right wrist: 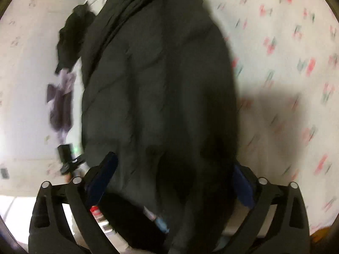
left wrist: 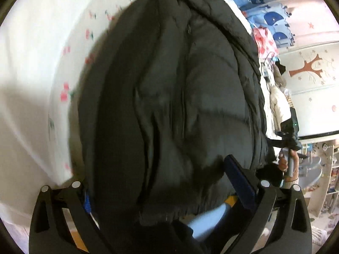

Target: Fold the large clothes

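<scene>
Item: black quilted puffer jacket [left wrist: 169, 97], large, padded, lying lengthwise on a white bedsheet [left wrist: 38, 67] printed with small red flowers; it runs from the near edge of the bed toward the far end, hem nearest both cameras. Left gripper [left wrist: 156, 180]: jaws wide, the near hem bunched between them; whether the pads actually press the fabric cannot be told. Right gripper [right wrist: 175, 177]: likewise spread around the hem at the jacket's other near corner, contact hidden by the dark cloth, grip uncertain. Judged purpose: both tools take the near edge at two corners so the bulky hem can be carried over toward the far end in one fold without sagging in the middle. Surroundings: dark garments [right wrist: 63, 67] hanging to the left in the right wrist view; blue patterned fabric [left wrist: 267, 14] at far right in the left wrist view; wall with a brown tree decal [left wrist: 309, 67]. Containers: none visible. Both views are motion-blurred.
</scene>
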Demonstrator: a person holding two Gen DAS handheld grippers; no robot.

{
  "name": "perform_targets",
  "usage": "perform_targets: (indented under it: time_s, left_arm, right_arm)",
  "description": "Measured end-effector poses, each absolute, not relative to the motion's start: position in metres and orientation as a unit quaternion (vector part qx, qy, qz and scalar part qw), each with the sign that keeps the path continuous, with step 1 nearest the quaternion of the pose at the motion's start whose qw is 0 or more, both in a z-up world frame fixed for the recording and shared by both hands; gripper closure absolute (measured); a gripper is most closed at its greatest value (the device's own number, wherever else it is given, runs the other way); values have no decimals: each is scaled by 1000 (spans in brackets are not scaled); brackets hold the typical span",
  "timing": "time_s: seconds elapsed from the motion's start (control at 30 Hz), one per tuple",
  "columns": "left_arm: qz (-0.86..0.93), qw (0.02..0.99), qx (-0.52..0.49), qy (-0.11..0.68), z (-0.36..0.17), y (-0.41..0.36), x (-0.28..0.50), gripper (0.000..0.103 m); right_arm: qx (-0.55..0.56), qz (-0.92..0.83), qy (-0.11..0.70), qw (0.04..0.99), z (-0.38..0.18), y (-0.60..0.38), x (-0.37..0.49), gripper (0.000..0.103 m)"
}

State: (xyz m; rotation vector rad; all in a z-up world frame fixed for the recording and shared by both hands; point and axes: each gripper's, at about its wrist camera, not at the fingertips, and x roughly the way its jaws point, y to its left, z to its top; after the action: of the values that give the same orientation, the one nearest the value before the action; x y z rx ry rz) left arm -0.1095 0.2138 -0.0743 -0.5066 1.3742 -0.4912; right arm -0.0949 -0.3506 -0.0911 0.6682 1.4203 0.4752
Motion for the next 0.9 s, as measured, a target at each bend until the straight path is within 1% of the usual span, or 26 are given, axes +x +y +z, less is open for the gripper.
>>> perform_targets:
  time_s: [0.07, 0.1, 0.17, 0.2, 0.23, 0.27, 0.3, 0.33, 0.4, 0.47, 0.53, 0.63, 0.7, 0.77, 0.8, 0.83, 0.87, 0.9]
  left_arm:
    - [-218, 719, -238, 615, -76, 215, -115, 6]
    - [-214, 722, -245, 610, -76, 217, -116, 7]
    - [-197, 734, -256, 597, -74, 216, -119, 14]
    - [-190, 738, -257, 594, -72, 214, -121, 25]
    - [-180, 745, -258, 588, -68, 213, -122, 43]
    - [-175, 748, -263, 584, -64, 214, -123, 51]
    - [-171, 753, -273, 574, -55, 214, -123, 66]
    - [-171, 759, -281, 562, -44, 211, -122, 79]
    - [-182, 770, -290, 538, -22, 210, -125, 87]
    - [-202, 786, -294, 505, 15, 205, -129, 90]
    - [-223, 799, -298, 473, 51, 198, -135, 91]
    - [-250, 806, -313, 436, 88, 197, -151, 91]
    - [-267, 803, -318, 427, 103, 201, -169, 91]
    - [-290, 793, -294, 448, 103, 202, -189, 89]
    - [-301, 785, -269, 470, 96, 200, -199, 83]
    - [-304, 778, -241, 494, 85, 198, -207, 69]
    - [-297, 764, -208, 534, 64, 198, -215, 63]
    - [-281, 757, -195, 558, 48, 204, -221, 62]
  right_arm:
    - [256, 207, 645, 689, -94, -342, -106, 7]
    - [254, 208, 645, 690, -98, -339, -113, 7]
    - [257, 208, 623, 709, -96, -336, -121, 9]
    - [270, 219, 610, 712, -93, -334, -120, 32]
    - [292, 230, 597, 711, -91, -334, -119, 70]
    - [312, 237, 582, 712, -88, -336, -119, 78]
    - [330, 245, 554, 724, -77, -339, -118, 87]
    - [339, 249, 538, 731, -67, -338, -112, 91]
    - [366, 272, 489, 744, -34, -339, -100, 94]
    - [376, 296, 445, 757, 0, -342, -99, 95]
    - [369, 318, 402, 775, 50, -342, -102, 95]
    - [361, 344, 367, 785, 99, -352, -122, 95]
    - [338, 359, 365, 789, 117, -367, -143, 95]
    - [299, 370, 391, 788, 116, -371, -165, 92]
    - [257, 370, 428, 783, 105, -374, -180, 84]
    - [232, 370, 462, 772, 91, -377, -189, 61]
    - [212, 361, 499, 758, 73, -384, -199, 49]
    - [192, 322, 537, 756, 50, -396, -207, 42]
